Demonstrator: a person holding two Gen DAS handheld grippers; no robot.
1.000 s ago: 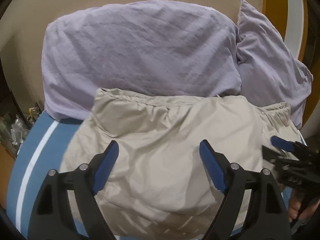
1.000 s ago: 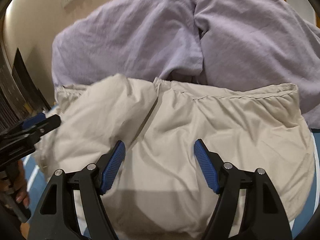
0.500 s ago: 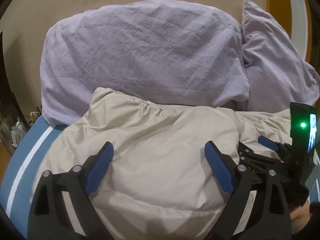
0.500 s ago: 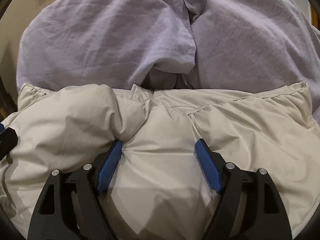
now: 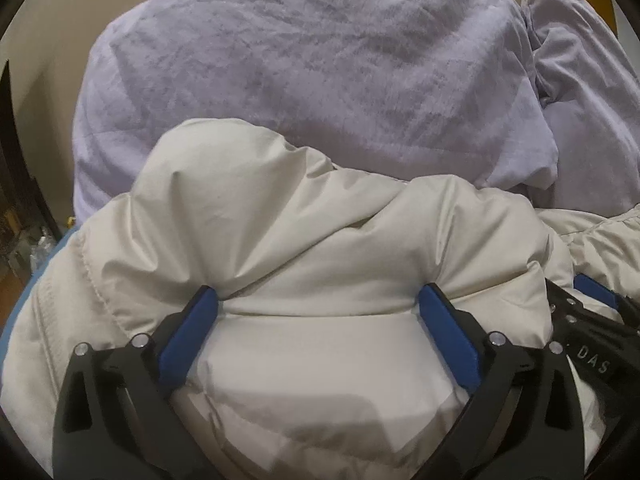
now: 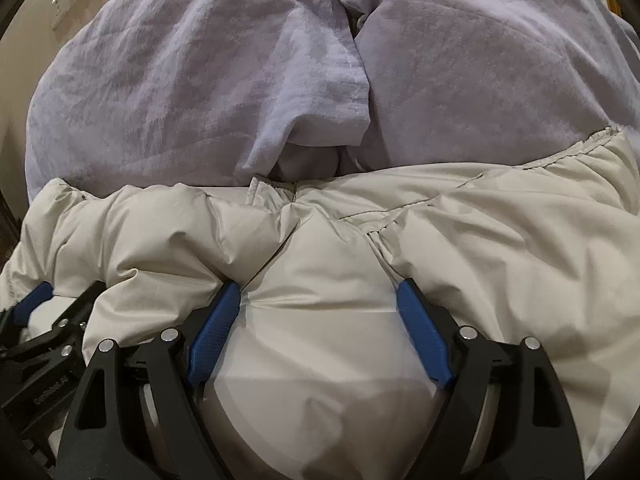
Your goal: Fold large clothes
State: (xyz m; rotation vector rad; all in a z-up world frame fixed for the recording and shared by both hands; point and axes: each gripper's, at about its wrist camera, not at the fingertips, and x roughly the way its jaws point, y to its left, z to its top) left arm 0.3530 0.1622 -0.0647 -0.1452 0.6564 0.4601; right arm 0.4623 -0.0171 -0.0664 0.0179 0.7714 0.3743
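Both sets of tongs press wide open into a puffy beige jacket [image 5: 320,248] lying on the bed against two lilac pillows [image 6: 200,80]; the left tongs [image 5: 318,300] and the right tongs [image 6: 320,292] work side by side, fabric bulging between their blue pads.

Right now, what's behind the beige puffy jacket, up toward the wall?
Two lilac pillows lie side by side right behind the beige puffy jacket, with a beige wall beyond. Whether the jacket's far edge touches them is hidden by its bulk.
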